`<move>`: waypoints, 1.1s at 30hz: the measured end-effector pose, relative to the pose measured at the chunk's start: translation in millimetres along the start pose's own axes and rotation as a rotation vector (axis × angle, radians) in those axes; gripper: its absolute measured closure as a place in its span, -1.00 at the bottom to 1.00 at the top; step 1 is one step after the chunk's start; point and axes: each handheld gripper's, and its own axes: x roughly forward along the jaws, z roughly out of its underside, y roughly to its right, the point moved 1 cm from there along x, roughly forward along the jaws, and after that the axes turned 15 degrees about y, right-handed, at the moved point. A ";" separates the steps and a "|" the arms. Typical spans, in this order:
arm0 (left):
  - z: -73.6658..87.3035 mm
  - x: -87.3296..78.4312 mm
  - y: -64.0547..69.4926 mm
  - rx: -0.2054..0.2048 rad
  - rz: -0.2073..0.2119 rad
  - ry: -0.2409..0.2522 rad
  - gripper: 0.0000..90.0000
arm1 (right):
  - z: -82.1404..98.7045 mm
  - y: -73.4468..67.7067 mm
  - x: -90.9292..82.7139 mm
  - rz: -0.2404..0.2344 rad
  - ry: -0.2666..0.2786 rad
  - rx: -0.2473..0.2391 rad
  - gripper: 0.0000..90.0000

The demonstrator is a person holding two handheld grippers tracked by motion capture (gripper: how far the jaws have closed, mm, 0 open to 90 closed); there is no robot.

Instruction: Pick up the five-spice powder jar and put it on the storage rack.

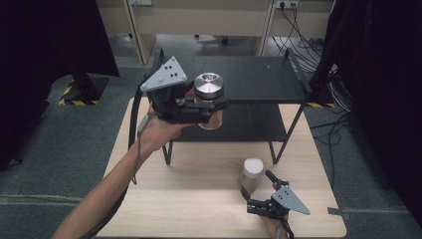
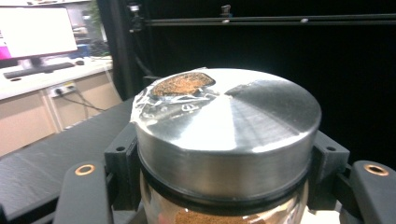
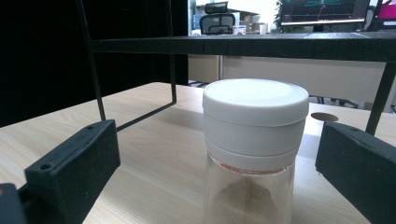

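Note:
My left gripper [image 1: 208,105] is shut on a glass jar with a silver metal lid [image 1: 208,85] and holds it in the air in front of the black shelf's top tier. In the left gripper view the jaws clamp the jar [image 2: 224,140] on both sides just below the lid, and brown powder shows inside. Near the table's front right, a second glass jar with a white lid [image 1: 253,169] stands on the wood. My right gripper [image 1: 256,182] is open, one jaw on each side of this jar [image 3: 254,121], with gaps on both sides.
A black two-tier shelf [image 1: 259,74] stands at the back of the light wooden table [image 1: 189,199]; its thin legs [image 3: 95,70] rise just beyond the white-lidded jar. Dark curtains flank the table, and cables lie on the floor at right.

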 end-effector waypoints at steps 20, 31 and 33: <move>-3.4 41.6 -12.1 0.045 -0.299 -0.038 -0.31 | 0.6 2.8 0.2 -0.005 0.002 0.016 -1.00; 5.4 54.1 -18.2 0.052 -0.370 -0.049 -0.31 | 0.4 3.3 -0.1 -0.007 0.002 0.017 -1.00; 6.9 54.4 -19.9 0.042 -0.377 -0.038 -0.31 | 0.5 3.5 0.3 -0.008 0.001 0.017 -1.00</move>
